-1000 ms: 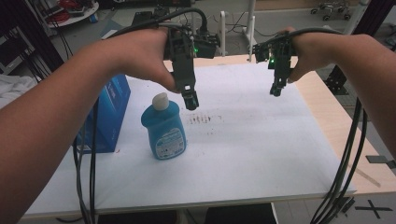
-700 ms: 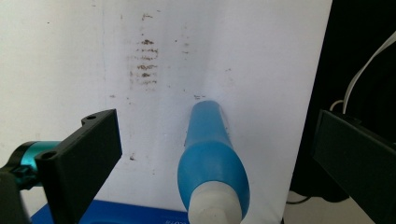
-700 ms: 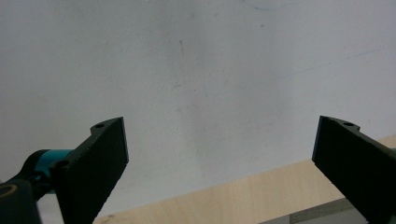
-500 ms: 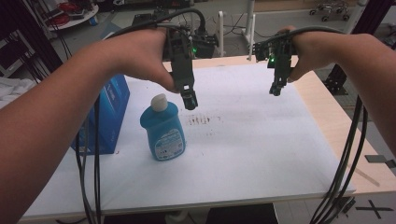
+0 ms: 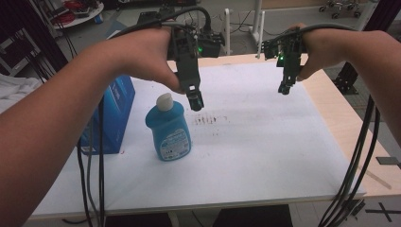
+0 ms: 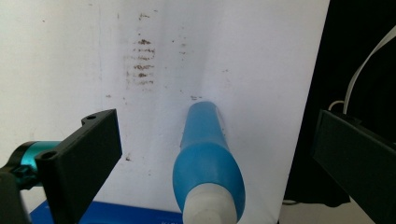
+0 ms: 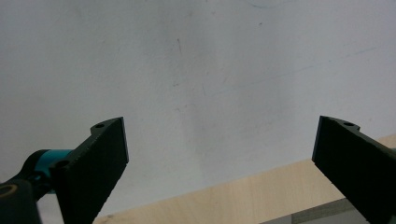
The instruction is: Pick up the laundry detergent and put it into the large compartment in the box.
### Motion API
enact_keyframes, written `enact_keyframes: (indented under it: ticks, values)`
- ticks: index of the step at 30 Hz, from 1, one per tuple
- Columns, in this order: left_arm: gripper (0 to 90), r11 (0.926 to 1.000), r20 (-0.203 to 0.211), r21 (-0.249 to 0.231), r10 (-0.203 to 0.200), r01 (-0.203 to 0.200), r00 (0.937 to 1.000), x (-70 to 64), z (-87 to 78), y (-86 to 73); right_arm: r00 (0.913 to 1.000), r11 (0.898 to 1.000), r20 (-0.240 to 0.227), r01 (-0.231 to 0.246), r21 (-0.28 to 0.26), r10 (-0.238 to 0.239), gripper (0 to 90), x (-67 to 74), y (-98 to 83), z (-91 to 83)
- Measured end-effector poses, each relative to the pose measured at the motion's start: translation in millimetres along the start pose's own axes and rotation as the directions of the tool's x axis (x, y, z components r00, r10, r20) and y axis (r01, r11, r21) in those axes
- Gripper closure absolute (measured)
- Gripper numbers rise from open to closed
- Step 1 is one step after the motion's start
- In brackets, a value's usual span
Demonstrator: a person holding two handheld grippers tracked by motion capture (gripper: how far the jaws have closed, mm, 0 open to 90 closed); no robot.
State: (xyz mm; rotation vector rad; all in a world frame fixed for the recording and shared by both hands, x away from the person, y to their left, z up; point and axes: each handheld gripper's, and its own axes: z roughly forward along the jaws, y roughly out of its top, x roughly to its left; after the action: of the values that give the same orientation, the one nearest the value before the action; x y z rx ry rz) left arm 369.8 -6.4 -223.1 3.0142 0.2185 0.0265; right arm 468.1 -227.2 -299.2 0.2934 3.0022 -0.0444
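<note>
A blue bottle [image 5: 168, 131] w/ a white cap is standing upright on the white sheet [image 5: 265, 142] covering the table, left of centre. The left gripper [image 5: 195, 100] is hovering just beside the cap, to its right and slightly above, not touching it. In the left gripper view the jaws are spreading wide apart w/ nothing between them but air; the bottle [image 6: 208, 163] is sitting below, in the gap, cap nearest the camera. A blue box [image 5: 111, 116] is standing just left of the bottle, close enough to be crowding that side; whether the two are touching, can't tell. A patch of brownish smudges [image 5: 208, 119] is marking the sheet right beside the bottle, under the left gripper.

The right gripper [image 5: 283, 88] is hanging over the far right part of the sheet, well apart from the bottle, near the bare wooden table edge [image 5: 331, 109]. Its own view is showing jaws wide apart, holding nothing, w/ plain sheet and a strip of wood below. Black cables [image 5: 352, 165] are trailing down from both forearms, off the near table edge.
</note>
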Motion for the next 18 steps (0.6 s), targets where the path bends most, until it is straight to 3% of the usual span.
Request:
enact_keyframes:
  ticks: [10,18]
  values:
    - [1.7,0.9981,0.0,-0.02,-0.058,0.058,0.9983,-5.6,-13.4,-16.2,0.9997,1.0,0.006,0.025,0.001,-0.025,2.6,0.4,4.8,0.3]
    - [1.7,0.9921,-0.004,-0.028,-0.122,0.122,0.9925,-8.6,-20.9,-38.0,0.9996,1.0,0.006,0.028,-0.005,-0.028,2.6,0.4,11.6,-1.6]
